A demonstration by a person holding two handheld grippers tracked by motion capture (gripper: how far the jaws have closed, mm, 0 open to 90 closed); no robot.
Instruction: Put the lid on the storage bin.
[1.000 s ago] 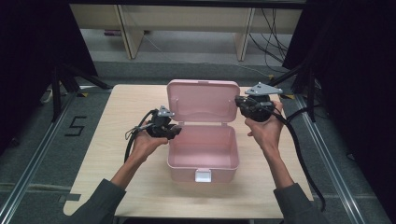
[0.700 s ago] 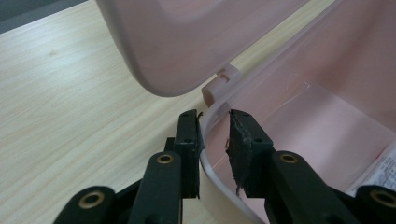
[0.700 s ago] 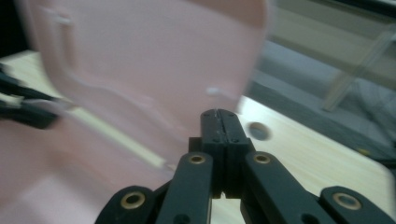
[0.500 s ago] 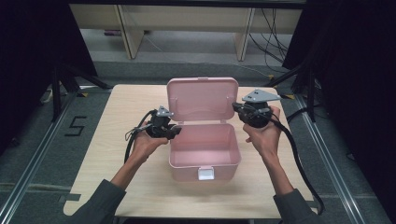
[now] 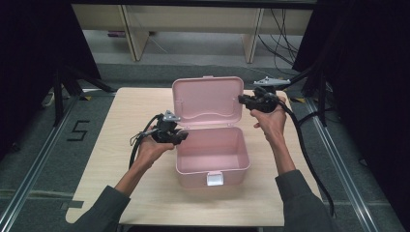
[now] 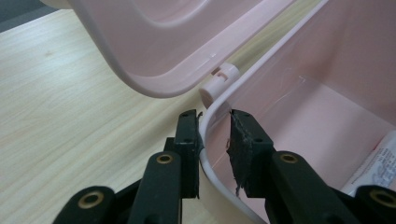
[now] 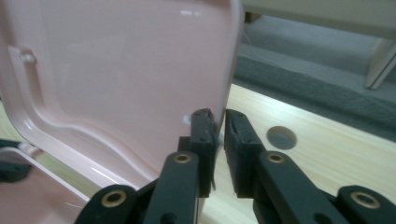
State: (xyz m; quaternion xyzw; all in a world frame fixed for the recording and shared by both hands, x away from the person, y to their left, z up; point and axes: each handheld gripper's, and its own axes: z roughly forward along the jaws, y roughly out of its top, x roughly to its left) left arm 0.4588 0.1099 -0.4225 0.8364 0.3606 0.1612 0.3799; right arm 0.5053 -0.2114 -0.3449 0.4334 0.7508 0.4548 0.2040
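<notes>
A pink plastic box (image 5: 212, 166) stands open on the wooden table (image 5: 135, 106), its lid (image 5: 208, 101) raised almost upright behind it. My left gripper (image 5: 183, 137) is shut on the box's left rim near the hinge (image 6: 219, 81), one jaw outside the wall and one inside (image 6: 214, 121). My right gripper (image 5: 241, 99) sits at the lid's right edge (image 7: 229, 56). That thin edge runs between its nearly closed jaws (image 7: 220, 116), which have just been opening a little. A white printed paper (image 6: 378, 158) lies on the box floor.
A white latch (image 5: 215, 179) hangs on the box's front wall. A round hole (image 7: 281, 137) sits in the tabletop behind the lid. The right gripper's black cable (image 5: 304, 159) trails off the table's right edge. Bench legs stand on the floor beyond, and a "5" mark (image 5: 80, 129) lies at the left.
My right hand has shifted left and toward the back with the lid's edge, and the lid now stands a little more upright. The left hand and the box body have not moved.
</notes>
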